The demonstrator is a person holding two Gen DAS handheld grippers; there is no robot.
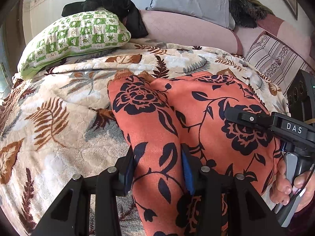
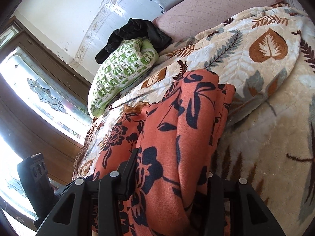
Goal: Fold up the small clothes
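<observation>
The left claw [image 1: 157, 169] grips a fold of the orange floral garment [image 1: 196, 118] lying on the leaf-patterned blanket [image 1: 59, 108]; the right claw [image 2: 171, 181] clamps it too. Its housing reads "DAS" [image 1: 294, 128].

Garment [image 1: 196, 118] on blanket [image 1: 59, 108], pillow [image 1: 78, 37] behind it, dark clothing [image 1: 110, 4] atop pillow

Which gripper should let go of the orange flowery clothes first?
Probably the left gripper. Both grippers clamp the orange garment, but the right gripper holds a thicker bunched fold, better kept pinned. It's close.
</observation>
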